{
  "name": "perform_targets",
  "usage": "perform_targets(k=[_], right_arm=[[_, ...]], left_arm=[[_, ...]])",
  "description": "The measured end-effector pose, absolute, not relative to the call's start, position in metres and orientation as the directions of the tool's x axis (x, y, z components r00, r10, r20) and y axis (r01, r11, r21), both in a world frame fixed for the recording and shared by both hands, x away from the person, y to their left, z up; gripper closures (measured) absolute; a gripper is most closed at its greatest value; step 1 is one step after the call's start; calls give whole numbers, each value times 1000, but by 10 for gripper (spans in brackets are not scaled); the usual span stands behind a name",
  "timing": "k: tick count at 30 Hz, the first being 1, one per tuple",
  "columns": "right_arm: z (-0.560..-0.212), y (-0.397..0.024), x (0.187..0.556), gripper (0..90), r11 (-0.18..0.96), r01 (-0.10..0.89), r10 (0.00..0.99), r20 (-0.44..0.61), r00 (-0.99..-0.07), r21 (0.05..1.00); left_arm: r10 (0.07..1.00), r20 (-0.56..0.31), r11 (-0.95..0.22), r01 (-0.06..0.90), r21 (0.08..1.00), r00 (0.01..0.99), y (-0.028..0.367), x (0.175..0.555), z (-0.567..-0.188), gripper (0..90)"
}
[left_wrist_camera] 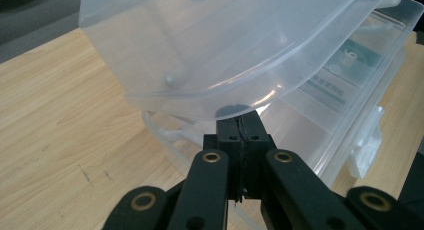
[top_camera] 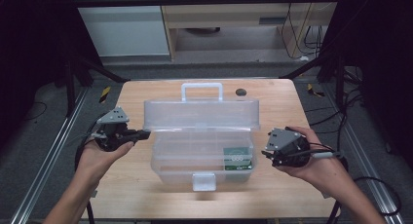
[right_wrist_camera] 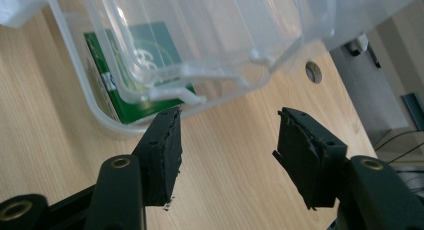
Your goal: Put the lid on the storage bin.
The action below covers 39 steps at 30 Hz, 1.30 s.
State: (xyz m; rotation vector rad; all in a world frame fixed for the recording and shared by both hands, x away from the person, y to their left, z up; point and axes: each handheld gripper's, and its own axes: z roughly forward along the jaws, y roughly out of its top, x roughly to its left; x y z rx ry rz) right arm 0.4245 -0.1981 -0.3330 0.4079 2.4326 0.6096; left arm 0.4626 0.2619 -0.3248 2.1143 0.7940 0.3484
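Note:
A clear plastic toolbox (top_camera: 160, 161) stands in the middle of the table with its lid (top_camera: 200, 114) raised at the back, white handle (top_camera: 201, 90) on top. A green packet (top_camera: 237, 158) lies in the box's right end. My left gripper (top_camera: 144, 134) is shut, its tips against the lid's left end. In the left gripper view the shut jaws (left_wrist_camera: 241, 122) meet just under the lid's rim (left_wrist_camera: 210, 97). My right gripper (top_camera: 265, 153) is open beside the box's right end. In the right gripper view (right_wrist_camera: 227, 135) nothing lies between its jaws, with the green packet (right_wrist_camera: 135, 75) behind the clear wall.
The box's front latch (top_camera: 203, 181) hangs toward the near table edge. A dark round hole (top_camera: 240, 92) sits in the wooden table (top_camera: 282, 112) behind the lid. Bare wood lies on either side of the box. Metal frame rails and cables run along the floor.

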Motion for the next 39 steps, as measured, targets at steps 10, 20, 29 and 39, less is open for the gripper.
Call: perform_targets(k=[10, 20, 29, 39], right_arm=[[-347, -213, 430, 402, 823, 200, 473, -447, -759, 531], [-359, -220, 433, 393, 812, 228, 497, -430, -754, 537], [-366, -224, 435, 368, 800, 257, 521, -417, -745, 542], [-372, -225, 439, 315, 789, 276, 544, -413, -731, 549]], left_arm=[[645, -1, -480, 406, 778, 764, 263, 453, -337, 899], [649, 30, -492, 389, 778, 760, 262, 446, -347, 900], [650, 22, -495, 402, 770, 760, 264, 441, -355, 900], [646, 32, -515, 404, 756, 763, 266, 440, -357, 900]])
